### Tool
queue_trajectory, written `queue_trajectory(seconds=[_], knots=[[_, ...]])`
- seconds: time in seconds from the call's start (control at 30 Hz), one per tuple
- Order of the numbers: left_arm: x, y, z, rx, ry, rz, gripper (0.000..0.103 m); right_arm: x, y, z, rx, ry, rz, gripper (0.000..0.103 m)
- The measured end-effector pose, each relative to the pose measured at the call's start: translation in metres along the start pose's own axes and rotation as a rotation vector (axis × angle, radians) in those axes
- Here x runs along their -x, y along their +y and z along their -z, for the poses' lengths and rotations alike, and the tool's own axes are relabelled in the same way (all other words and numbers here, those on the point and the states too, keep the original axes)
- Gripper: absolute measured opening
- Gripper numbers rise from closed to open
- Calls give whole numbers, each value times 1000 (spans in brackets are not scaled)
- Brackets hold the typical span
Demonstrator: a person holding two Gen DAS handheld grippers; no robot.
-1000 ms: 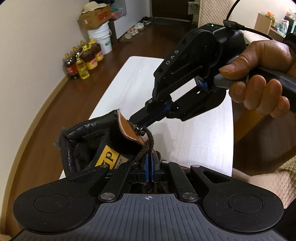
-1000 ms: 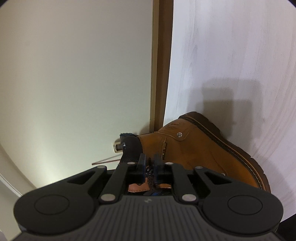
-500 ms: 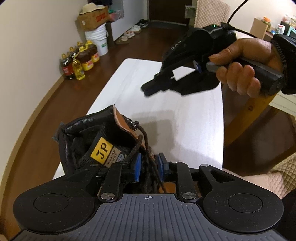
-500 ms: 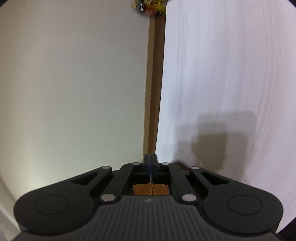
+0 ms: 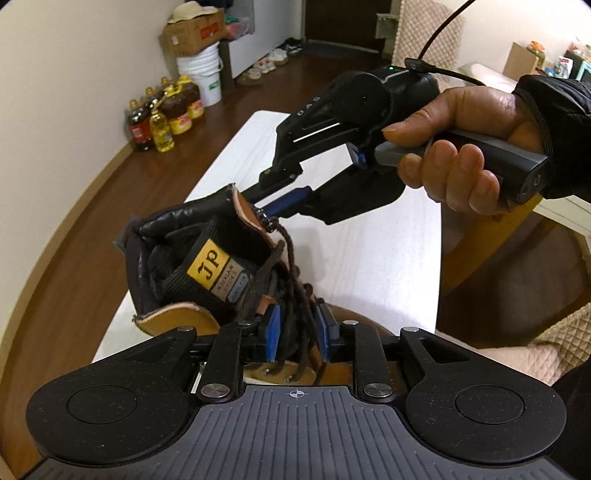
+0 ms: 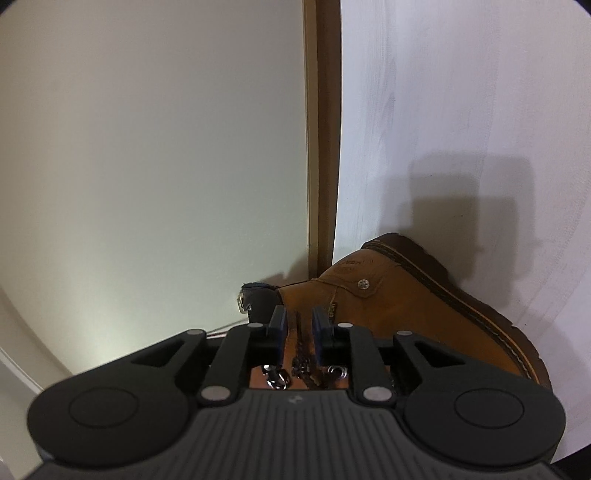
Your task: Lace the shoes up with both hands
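Observation:
A tan leather boot [image 5: 173, 229] with a black padded collar and a yellow "JP" tongue label [image 5: 210, 264] lies on the white table [image 5: 369, 258]. Its brown lace [image 5: 291, 266] hangs in loose strands between the blue pads of my left gripper [image 5: 297, 328], which is open. A hand [image 5: 461, 122] holds my right gripper [image 5: 267, 210] with its tips at the boot's upper eyelet flap. In the right wrist view the right gripper [image 6: 299, 325] is open and straddles the flap edge, above the metal hooks [image 6: 275, 376]. The boot's side [image 6: 399, 306] fills the lower right.
Oil bottles [image 5: 162, 118], a white bucket [image 5: 201, 77] and a cardboard box [image 5: 192, 31] stand along the wall on the wooden floor. A wooden chair [image 5: 480, 243] and a quilted cushion [image 5: 554, 343] sit to the right of the table. A pale wall [image 6: 147, 147] lies beyond the table edge.
My left gripper, shut on the lace a second ago, has opened. The right gripper lifted away shut, then came back to the eyelet flap and opened.

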State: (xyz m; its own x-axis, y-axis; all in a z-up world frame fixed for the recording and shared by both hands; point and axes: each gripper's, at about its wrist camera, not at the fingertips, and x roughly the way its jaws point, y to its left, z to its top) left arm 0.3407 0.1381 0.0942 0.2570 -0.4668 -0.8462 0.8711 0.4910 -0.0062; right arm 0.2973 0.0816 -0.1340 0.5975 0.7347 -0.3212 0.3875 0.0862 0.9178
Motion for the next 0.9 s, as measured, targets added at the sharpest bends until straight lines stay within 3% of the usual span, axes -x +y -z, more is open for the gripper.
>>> queue_trajectory(seconds=[0.07,0.1,0.2,0.43,0.77,0.9], knots=[[4,-3,2,-1,-7,-1,24,-2,4,0,17,3,6,12],[6,-5,3,-2,-10,-1,24,-2,7,1,33,4,8,3],[8,-6,3,-11,-21,3,25,13,8,3,36,-46,2,2],[11,-6,13,-11,-8,-13,27,80,0,5,0,-356,61,2],[20,-6,43,81,20,-106,27,132,-11,24,147,-388,402,4],[24,-7,50,107,-6,-146,29,119,-7,37,242,-333,463,16]])
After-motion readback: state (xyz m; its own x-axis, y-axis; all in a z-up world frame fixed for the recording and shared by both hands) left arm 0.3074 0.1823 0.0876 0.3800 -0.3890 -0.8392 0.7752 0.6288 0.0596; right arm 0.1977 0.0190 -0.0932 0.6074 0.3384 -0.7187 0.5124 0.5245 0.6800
